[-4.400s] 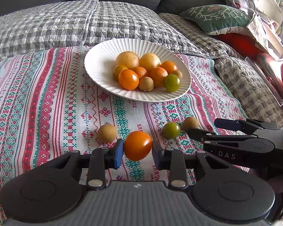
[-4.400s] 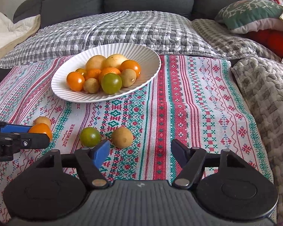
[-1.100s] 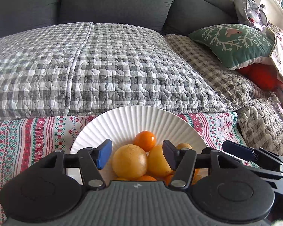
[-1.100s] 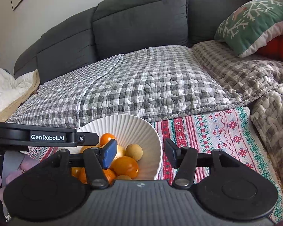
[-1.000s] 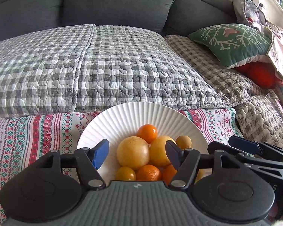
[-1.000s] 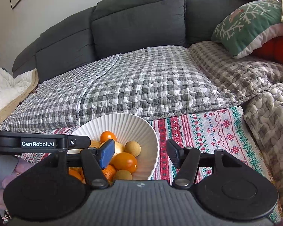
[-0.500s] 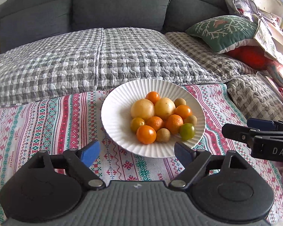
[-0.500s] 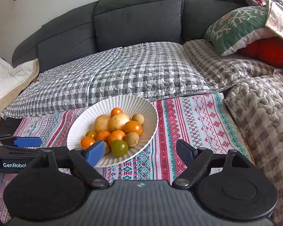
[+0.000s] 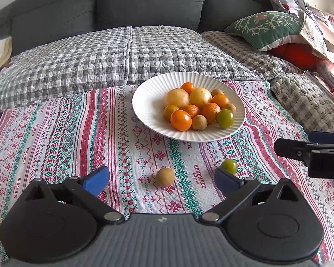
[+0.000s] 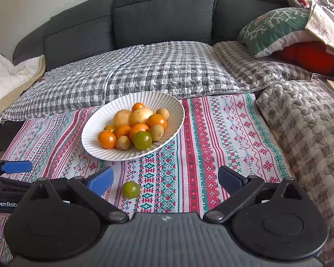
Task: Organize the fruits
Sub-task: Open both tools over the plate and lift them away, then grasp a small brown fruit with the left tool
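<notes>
Item 1, hidden or cut off: I am seeing the right gripper (image 9: 311, 146) only as a dark finger entering at the right edge of the left wrist view, its body cropped. In the right wrist view the left gripper (image 10: 13, 173) is likewise cropped at the lower left edge. The brown fruit (image 9: 165, 177) is not showing in the right wrist view.

Item 2, grippers: I am reading the left gripper (image 9: 161, 179) as spreading wide, jaws opening, with the brown fruit lying on the cloth between the fingers but unpressed. The right gripper (image 10: 165, 181) is also opening; the loose green tomato (image 10: 130, 189) is sitting on the cloth between its pads, nearer the left one, untouched.

Item 3, task things: the white ribbed plate (image 9: 144, 109) is sitting at frame centre on the patterned tablecloth (image 9: 55, 133), piled with orange, yellow, brown and green fruit. The green tomato (image 9: 229, 166) is lying near the brown fruit, both below the plate.

Item 4, surroundings: a grey checked quilt (image 10: 144, 71) is covering the dark sofa (image 10: 162, 9) across the top; a green pillow (image 10: 276, 26) is resting at upper right; a white blanket (image 10: 9, 77) is bunching at the left edge.
</notes>
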The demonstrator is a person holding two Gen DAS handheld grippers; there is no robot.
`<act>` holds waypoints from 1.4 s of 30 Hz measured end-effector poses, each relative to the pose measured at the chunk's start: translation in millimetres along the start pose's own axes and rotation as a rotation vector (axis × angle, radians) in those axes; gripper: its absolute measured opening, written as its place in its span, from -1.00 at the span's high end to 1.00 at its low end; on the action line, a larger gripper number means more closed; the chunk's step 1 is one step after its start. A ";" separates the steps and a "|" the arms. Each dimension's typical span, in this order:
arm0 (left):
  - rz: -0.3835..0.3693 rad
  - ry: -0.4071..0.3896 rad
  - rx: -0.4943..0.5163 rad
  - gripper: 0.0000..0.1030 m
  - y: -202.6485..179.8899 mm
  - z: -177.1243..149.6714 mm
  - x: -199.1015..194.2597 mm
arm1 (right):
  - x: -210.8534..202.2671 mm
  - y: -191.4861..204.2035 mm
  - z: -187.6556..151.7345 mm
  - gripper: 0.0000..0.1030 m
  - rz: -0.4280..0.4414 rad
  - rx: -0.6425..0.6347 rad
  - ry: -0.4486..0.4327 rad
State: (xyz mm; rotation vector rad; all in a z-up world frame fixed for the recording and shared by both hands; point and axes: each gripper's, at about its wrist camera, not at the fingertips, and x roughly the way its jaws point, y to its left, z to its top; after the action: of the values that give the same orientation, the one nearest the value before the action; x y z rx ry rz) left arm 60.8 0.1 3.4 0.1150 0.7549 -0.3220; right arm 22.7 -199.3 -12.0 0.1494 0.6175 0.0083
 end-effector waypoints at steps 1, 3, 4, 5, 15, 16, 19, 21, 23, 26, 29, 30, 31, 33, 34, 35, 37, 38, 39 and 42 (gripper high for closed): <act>-0.001 -0.007 -0.001 -0.77 0.4 -3.2 1.5 | -0.3 -0.6 -3.6 -0.98 -0.004 0.000 -0.002; -0.004 -0.018 0.001 -0.77 1.4 -9.3 5.5 | 2.4 -0.3 -7.3 -0.99 -0.009 -0.005 0.017; -0.004 -0.016 0.002 -0.77 1.8 -13.7 8.3 | 4.0 0.8 -7.9 -0.99 -0.011 -0.020 0.031; -0.004 -0.014 0.003 -0.77 2.1 -16.0 10.8 | 4.7 2.3 -9.6 -0.99 -0.012 -0.036 0.030; -0.020 -0.040 -0.020 -0.69 -0.1 -23.6 36.9 | 19.4 5.6 -20.1 -0.99 -0.010 -0.093 0.073; -0.021 -0.037 -0.023 -0.65 -0.3 -23.5 39.7 | 21.3 6.0 -20.6 -0.99 -0.012 -0.100 0.079; -0.024 -0.029 -0.022 -0.49 -2.4 -23.0 48.5 | 25.3 6.3 -21.7 -0.99 -0.018 -0.106 0.089; -0.009 -0.029 -0.019 -0.42 -4.9 -22.6 53.0 | 29.0 6.2 -22.2 -0.99 -0.021 -0.099 0.100; -0.003 -0.035 -0.018 -0.35 -7.9 -21.5 55.6 | 33.4 7.2 -22.3 -0.99 -0.021 -0.098 0.105; -0.017 -0.034 -0.024 -0.14 -11.1 -19.0 58.6 | 40.0 8.7 -22.7 -0.99 -0.023 -0.090 0.116; -0.022 -0.031 -0.030 0.05 -13.4 -16.7 61.6 | 45.8 10.1 -23.9 -0.99 -0.020 -0.089 0.127; -0.020 -0.030 -0.032 0.09 -13.8 -16.2 62.2 | 47.2 10.7 -24.4 -0.99 -0.020 -0.091 0.130; -0.014 -0.028 -0.038 0.16 -14.4 -15.5 62.8 | 48.2 11.4 -25.1 -0.99 -0.021 -0.094 0.133; -0.009 -0.024 -0.045 0.29 -14.8 -14.3 62.8 | 50.5 12.3 -26.2 -0.99 -0.022 -0.102 0.139; -0.005 -0.021 -0.048 0.36 -14.6 -13.6 62.8 | 51.6 13.0 -26.7 -0.99 -0.022 -0.106 0.142; -0.001 -0.018 -0.049 0.39 -14.2 -13.3 62.8 | 52.3 13.5 -27.2 -0.99 -0.021 -0.108 0.143; 0.010 -0.012 -0.047 0.53 -13.3 -12.8 62.8 | 53.4 13.9 -28.0 -0.99 -0.020 -0.112 0.149; 0.014 -0.009 -0.045 0.57 -13.0 -12.9 62.3 | 54.5 14.5 -28.2 -0.99 -0.022 -0.114 0.152; 0.018 -0.006 -0.041 0.64 -12.3 -12.7 62.0 | 54.8 14.6 -28.3 -0.99 -0.023 -0.115 0.153; 0.027 0.006 -0.038 0.81 -10.7 -12.5 60.5 | 56.3 14.5 -28.3 -0.99 -0.025 -0.110 0.157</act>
State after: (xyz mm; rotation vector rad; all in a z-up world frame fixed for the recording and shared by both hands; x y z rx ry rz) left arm 90.3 -22.1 -47.3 0.0898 0.7641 -0.2815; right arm 52.8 -178.1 -65.2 0.0342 0.7736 0.0300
